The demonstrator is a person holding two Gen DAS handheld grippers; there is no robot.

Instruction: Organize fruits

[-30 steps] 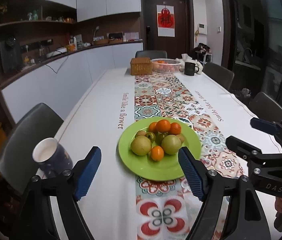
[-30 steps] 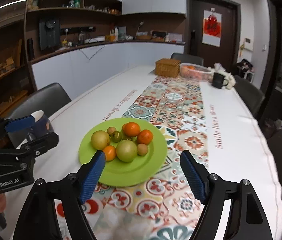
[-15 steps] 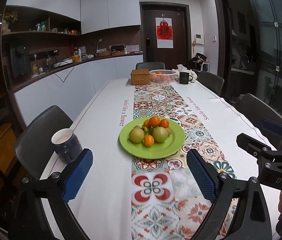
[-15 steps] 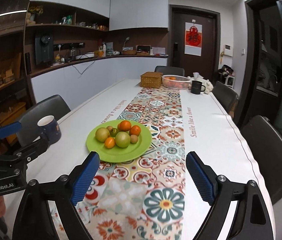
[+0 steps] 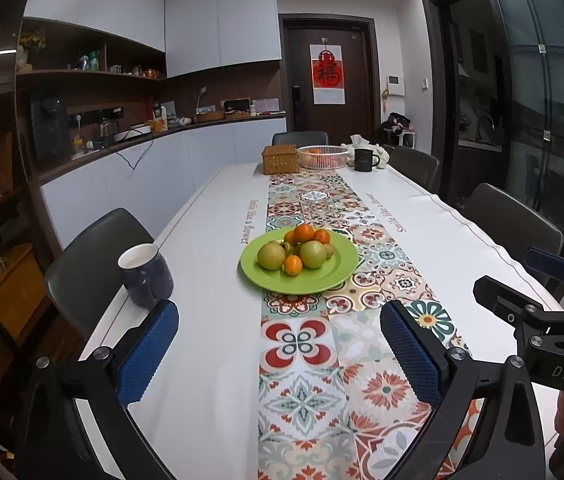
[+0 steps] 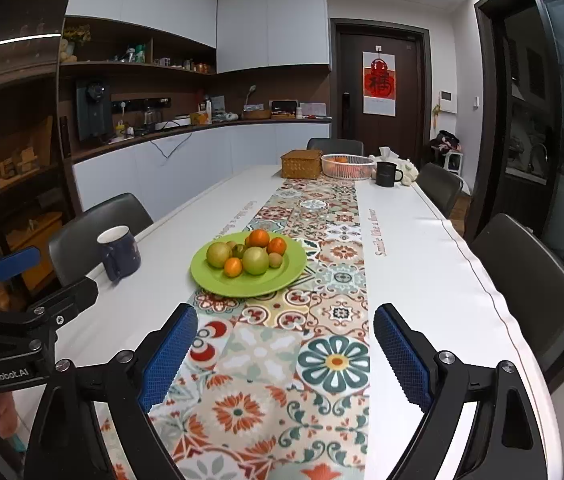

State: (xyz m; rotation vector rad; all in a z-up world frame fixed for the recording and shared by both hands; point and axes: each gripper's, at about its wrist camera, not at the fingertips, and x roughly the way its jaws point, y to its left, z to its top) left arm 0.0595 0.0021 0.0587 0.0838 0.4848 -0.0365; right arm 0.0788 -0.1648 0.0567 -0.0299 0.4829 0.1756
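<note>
A green plate (image 5: pixel 334 280) (image 6: pixel 210 284) sits on the patterned table runner, holding a pile of fruit: two yellow-green pears (image 5: pixel 271 255) (image 6: pixel 255 261), several small oranges (image 5: pixel 304 233) (image 6: pixel 259 237) and small brownish fruits. My left gripper (image 5: pixel 280 354) is open and empty, well back from the plate above the near table end. My right gripper (image 6: pixel 286 354) is open and empty, also back from the plate. Each gripper shows at the edge of the other's view.
A dark blue mug (image 5: pixel 145 276) (image 6: pixel 119 253) stands left of the plate near the table edge. At the far end are a wicker box (image 5: pixel 281 159), a white basket with oranges (image 5: pixel 323 157) and a black mug (image 5: pixel 364 159). Dark chairs line both sides.
Both grippers have pulled back and up from the plate, which now looks smaller and farther. Both stay open and empty.
</note>
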